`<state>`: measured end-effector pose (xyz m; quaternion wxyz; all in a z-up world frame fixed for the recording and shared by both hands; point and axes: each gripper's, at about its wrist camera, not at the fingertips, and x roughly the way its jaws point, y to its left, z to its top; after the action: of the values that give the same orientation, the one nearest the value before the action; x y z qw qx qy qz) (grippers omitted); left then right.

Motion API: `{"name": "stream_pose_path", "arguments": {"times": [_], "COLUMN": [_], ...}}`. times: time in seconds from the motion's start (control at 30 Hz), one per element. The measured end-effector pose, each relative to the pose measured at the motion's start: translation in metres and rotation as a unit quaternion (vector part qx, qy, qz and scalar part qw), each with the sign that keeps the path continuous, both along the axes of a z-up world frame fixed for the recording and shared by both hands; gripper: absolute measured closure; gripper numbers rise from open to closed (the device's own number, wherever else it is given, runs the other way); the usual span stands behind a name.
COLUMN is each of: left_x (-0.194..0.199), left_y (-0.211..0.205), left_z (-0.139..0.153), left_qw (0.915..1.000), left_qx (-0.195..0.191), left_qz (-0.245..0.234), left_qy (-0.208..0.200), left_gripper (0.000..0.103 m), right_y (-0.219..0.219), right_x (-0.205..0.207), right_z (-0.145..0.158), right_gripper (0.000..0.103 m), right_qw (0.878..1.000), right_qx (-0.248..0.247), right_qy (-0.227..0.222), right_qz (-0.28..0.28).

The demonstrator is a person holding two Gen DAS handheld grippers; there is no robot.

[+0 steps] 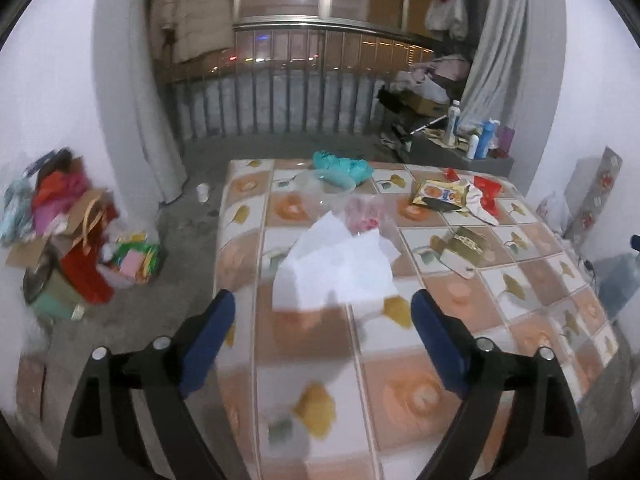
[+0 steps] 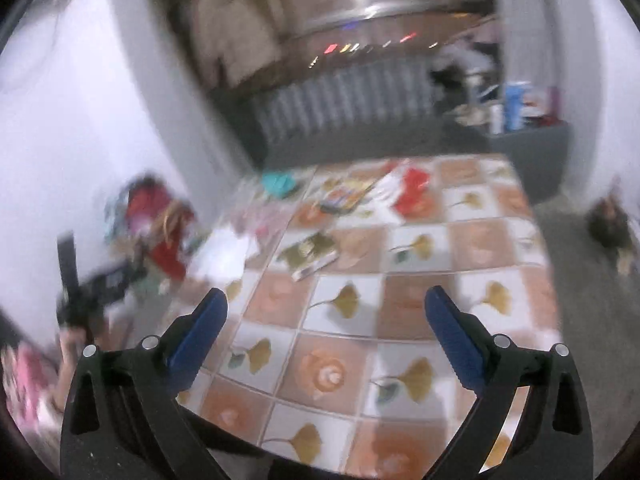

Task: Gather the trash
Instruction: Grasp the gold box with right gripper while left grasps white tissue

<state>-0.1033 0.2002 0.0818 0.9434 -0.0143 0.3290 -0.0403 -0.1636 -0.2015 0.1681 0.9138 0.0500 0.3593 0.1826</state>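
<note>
We are seeing the right wrist view smearing: the wrappers are running together and the floor pile is unreadable. The white paper is hiding the tablecloth beneath.

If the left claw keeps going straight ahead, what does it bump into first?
Most likely the white paper lying on the table. The left claw is open and the paper sits right between and just beyond its tips. Depth is hard to judge, so it might pass slightly above it.
</note>
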Motion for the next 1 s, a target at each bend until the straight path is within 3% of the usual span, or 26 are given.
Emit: {"name": "stream_pose_path", "arguments": {"times": [0.17, 0.3, 0.43, 0.5, 0.53, 0.6, 0.63, 0.7, 0.73, 0.83, 1.0], "left_x": [0.056, 0.107, 0.141, 0.153, 0.153, 0.144, 0.136, 0.125, 0.12, 0.097, 0.077], "left_y": [-0.007, -0.021, -0.028, -0.03, -0.029, -0.03, -0.032, -0.031, -0.028, -0.008, -0.005], "left_z": [-0.028, -0.063, -0.085, -0.094, -0.095, -0.093, -0.092, -0.091, -0.091, -0.096, -0.094], "left_qw": [0.9984, 0.9924, 0.9872, 0.9855, 0.9865, 0.9888, 0.9892, 0.9896, 0.9898, 0.9838, 0.9831], "left_qx": [0.001, 0.046, 0.048, 0.049, 0.046, 0.035, 0.035, 0.025, 0.013, -0.098, -0.112], "left_qz": [-0.043, -0.071, -0.086, -0.067, -0.058, -0.05, -0.055, -0.054, -0.048, -0.055, -0.061], "left_qy": [0.036, 0.09, 0.126, 0.148, 0.146, 0.136, 0.132, 0.131, 0.133, 0.14, 0.131], "left_gripper": [0.007, 0.006, 0.007, 0.022, 0.024, 0.05, 0.057, 0.088, 0.097, 0.101, 0.101], "right_y": [0.039, 0.059, 0.068, 0.07, 0.073, 0.077, 0.079, 0.085, 0.09, 0.103, 0.126], "right_x": [0.042, 0.049, 0.065, 0.077, 0.084, 0.098, 0.104, 0.121, 0.131, 0.155, 0.17], "right_z": [-0.042, -0.053, -0.065, -0.072, -0.074, -0.079, -0.082, -0.089, -0.094, -0.106, -0.11], "right_gripper": [0.008, 0.008, 0.008, 0.008, 0.008, 0.008, 0.008, 0.008, 0.008, 0.008, 0.008], "right_qw": [0.995, 0.992, 0.99, 0.99, 0.99, 0.989, 0.988, 0.985, 0.984, 0.979, 0.972], "right_qx": [-0.048, -0.075, -0.081, -0.078, -0.078, -0.081, -0.076, -0.067, -0.072, -0.093, -0.141], "right_qy": [0.065, 0.061, 0.065, 0.073, 0.076, 0.085, 0.089, 0.104, 0.112, 0.127, 0.098], "right_qz": [0.054, 0.083, 0.092, 0.094, 0.095, 0.095, 0.102, 0.119, 0.118, 0.127, 0.158]}}
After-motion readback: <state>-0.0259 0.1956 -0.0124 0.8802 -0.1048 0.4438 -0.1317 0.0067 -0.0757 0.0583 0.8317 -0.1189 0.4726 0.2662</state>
